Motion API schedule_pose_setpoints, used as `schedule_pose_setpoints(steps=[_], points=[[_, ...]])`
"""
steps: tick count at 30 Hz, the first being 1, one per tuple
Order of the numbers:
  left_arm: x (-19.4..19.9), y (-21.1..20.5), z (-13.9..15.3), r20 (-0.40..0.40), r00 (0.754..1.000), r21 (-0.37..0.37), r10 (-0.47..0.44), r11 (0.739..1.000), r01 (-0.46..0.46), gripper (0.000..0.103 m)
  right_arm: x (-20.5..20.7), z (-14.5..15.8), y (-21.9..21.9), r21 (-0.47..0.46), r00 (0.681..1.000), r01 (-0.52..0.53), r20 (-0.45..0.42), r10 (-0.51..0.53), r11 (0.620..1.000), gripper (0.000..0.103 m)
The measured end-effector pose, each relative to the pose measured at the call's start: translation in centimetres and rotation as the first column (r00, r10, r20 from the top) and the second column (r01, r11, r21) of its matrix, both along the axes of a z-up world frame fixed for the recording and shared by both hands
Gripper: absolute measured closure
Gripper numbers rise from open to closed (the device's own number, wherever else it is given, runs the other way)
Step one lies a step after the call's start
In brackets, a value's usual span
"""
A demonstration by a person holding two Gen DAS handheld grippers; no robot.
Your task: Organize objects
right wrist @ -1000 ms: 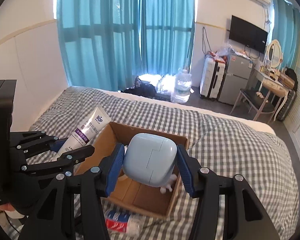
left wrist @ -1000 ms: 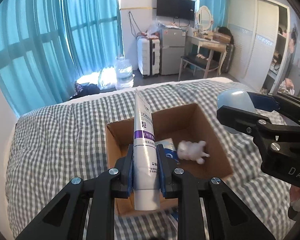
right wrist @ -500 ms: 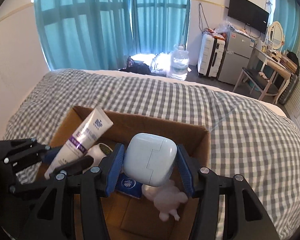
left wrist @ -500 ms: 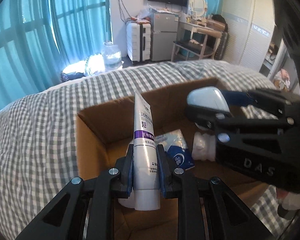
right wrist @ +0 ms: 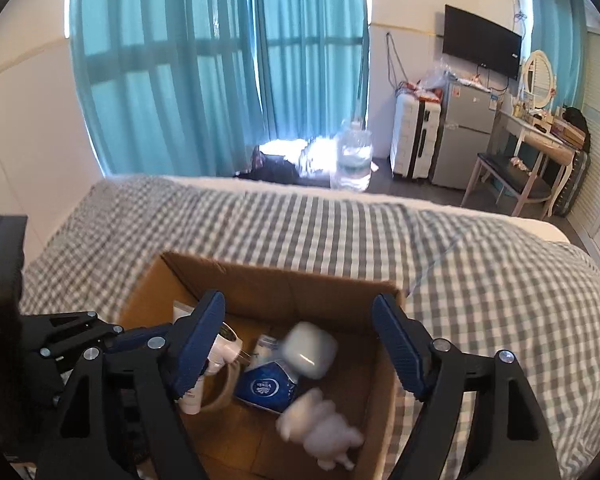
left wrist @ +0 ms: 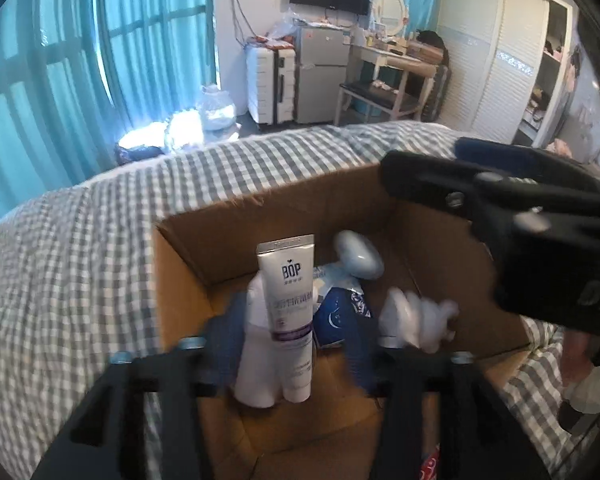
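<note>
Tube [left wrist: 288, 312], case [right wrist: 308, 350] dropped since earlier | box [right wrist: 260, 280]: 1 | toy [right wrist: 320, 436]: 1

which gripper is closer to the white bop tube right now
Left. The white BOP tube stands between the opening jaws of the left gripper, inside the cardboard box. The right gripper, also opening, hangs over the box's other side, above the pale blue case.

Tube [left wrist: 287, 312] in box [left wrist: 180, 276] on bed [left wrist: 60, 280]
</note>
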State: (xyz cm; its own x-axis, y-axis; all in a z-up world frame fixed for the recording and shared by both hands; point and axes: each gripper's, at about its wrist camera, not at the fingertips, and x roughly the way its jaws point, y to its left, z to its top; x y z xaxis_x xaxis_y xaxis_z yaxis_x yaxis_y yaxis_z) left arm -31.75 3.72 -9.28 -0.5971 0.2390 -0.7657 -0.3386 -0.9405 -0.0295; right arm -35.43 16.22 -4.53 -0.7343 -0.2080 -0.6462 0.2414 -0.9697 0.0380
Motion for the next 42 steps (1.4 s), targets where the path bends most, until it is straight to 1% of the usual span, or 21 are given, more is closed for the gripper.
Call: schedule_pose_setpoints(steps=[2, 3, 4, 5, 6, 7, 9, 11, 13, 17, 18, 19, 22, 25, 29, 31, 33, 36, 38, 40, 42], points=[[1.0, 0.0, 1.5, -0.012, 1.000, -0.003, 0.011, 1.000, -0.011, 0.030, 1.2, 1.8, 0.5, -0.008, 1.000, 0.014, -0.018, -0.014, 1.000, 0.020], [1.4, -0.1, 2.2, -0.015, 1.000, -0.002, 0.015, 1.000, -0.015, 0.027, 1.7, 2.5, 0.8, -0.010, 1.000, 0.018, -0.025, -0.019, 1.000, 0.018], [1.9, -0.2, 2.9, -0.020, 1.000, -0.002, 0.021, 1.000, -0.021, 0.024, 2.4, 3.7, 1.4, -0.014, 0.999, 0.028, -0.036, -0.028, 1.000, 0.014], [2.6, -0.4, 3.8, -0.030, 0.999, -0.001, 0.030, 1.000, -0.030, 0.023, 3.0, 4.5, 1.6, -0.014, 0.999, 0.032, -0.042, -0.033, 0.999, 0.011], [3.6, -0.7, 5.0, -0.041, 0.998, 0.003, 0.039, 0.999, -0.039, 0.022, 3.7, 5.4, 1.9, -0.014, 0.998, 0.035, -0.047, -0.036, 0.999, 0.011], [4.1, -1.0, 5.7, -0.047, 0.998, 0.004, 0.045, 0.999, -0.045, 0.020, 4.8, 6.8, 2.2, -0.012, 0.997, 0.041, -0.060, -0.042, 0.999, 0.010], [5.8, -1.7, 7.9, -0.069, 0.995, 0.017, 0.071, 0.997, -0.070, 0.016, 6.4, 8.4, 2.7, -0.005, 0.995, 0.050, -0.081, -0.051, 0.999, 0.008], [7.5, -2.5, 9.9, -0.094, 0.991, 0.028, 0.092, 0.996, -0.089, 0.010, 8.8, 9.9, 2.8, 0.017, 0.993, 0.053, -0.103, -0.051, 0.998, 0.005], [9.3, -3.1, 11.9, -0.128, 0.986, 0.024, 0.103, 0.995, -0.101, 0.008, 11.3, 10.9, 2.9, 0.035, 0.990, 0.053, -0.129, -0.048, 0.998, 0.003], [11.9, -4.1, 14.8, -0.167, 0.978, 0.013, 0.123, 0.992, -0.123, 0.005, 15.1, 11.9, 2.8, 0.053, 0.987, 0.059, -0.150, -0.050, 0.997, 0.002], [12.8, -4.4, 15.4, -0.178, 0.975, 0.009, 0.131, 0.991, -0.132, 0.004, 15.9, 12.1, 2.5, 0.058, 0.987, 0.059, -0.151, -0.049, 0.997, 0.002], [13.7, -4.7, 15.9, -0.192, 0.971, 0.008, 0.140, 0.990, -0.141, 0.004, 17.0, 12.1, 2.3, 0.067, 0.988, 0.038, -0.150, -0.027, 0.997, 0.002], [15.6, -4.9, 16.4, -0.214, 0.964, 0.008, 0.157, 0.987, -0.159, 0.002, 19.5, 11.8, 1.7, 0.093, 0.988, 0.016, -0.152, -0.002, 0.996, 0.001], [16.9, -5.4, 15.9, -0.219, 0.959, 0.001, 0.183, 0.982, -0.187, 0.002, 21.6, 11.2, 1.7, 0.093, 0.987, -0.027, -0.154, 0.041, 0.995, 0.001], [18.6, -6.2, 13.9, -0.221, 0.950, -0.007, 0.220, 0.974, -0.228, 0.002, 23.5, 9.3, 1.3, 0.068, 0.987, -0.086, -0.132, 0.095, 0.994, 0.001], [19.4, -6.5, 12.2, -0.208, 0.950, -0.011, 0.234, 0.970, -0.242, 0.002, 23.9, 7.9, 1.2, 0.080, 0.989, -0.084, -0.119, 0.093, 0.993, 0.001], [20.0, -6.8, 10.5, -0.194, 0.948, -0.005, 0.251, 0.966, -0.257, 0.002, 24.2, 6.4, 1.4, 0.072, 0.989, -0.085, -0.114, 0.093, 0.994, 0.001], [20.6, -7.0, 8.0, -0.176, 0.941, -0.010, 0.288, 0.956, -0.294, 0.002, 24.3, 4.1, 1.7, 0.070, 0.993, -0.074, -0.092, 0.080, 0.995, 0.001], [20.6, -7.2, 6.3, -0.166, 0.937, -0.005, 0.306, 0.950, -0.311, 0.002, 24.2, 2.5, 2.0, 0.060, 0.994, -0.057, -0.086, 0.062, 0.997, 0.001], [20.3, -7.3, 4.1, -0.134, 0.942, -0.001, 0.306, 0.951, -0.309, 0.002, 23.9, 1.2, 2.2, 0.046, 0.996, -0.049, -0.078, 0.052, 0.998, 0.001], [19.7, -7.4, 2.0, -0.109, 0.942, -0.008, 0.319, 0.947, -0.321, 0.002, 23.4, -0.5, 2.5, 0.013, 0.997, -0.045, -0.057, 0.046, 0.999, 0.001]])
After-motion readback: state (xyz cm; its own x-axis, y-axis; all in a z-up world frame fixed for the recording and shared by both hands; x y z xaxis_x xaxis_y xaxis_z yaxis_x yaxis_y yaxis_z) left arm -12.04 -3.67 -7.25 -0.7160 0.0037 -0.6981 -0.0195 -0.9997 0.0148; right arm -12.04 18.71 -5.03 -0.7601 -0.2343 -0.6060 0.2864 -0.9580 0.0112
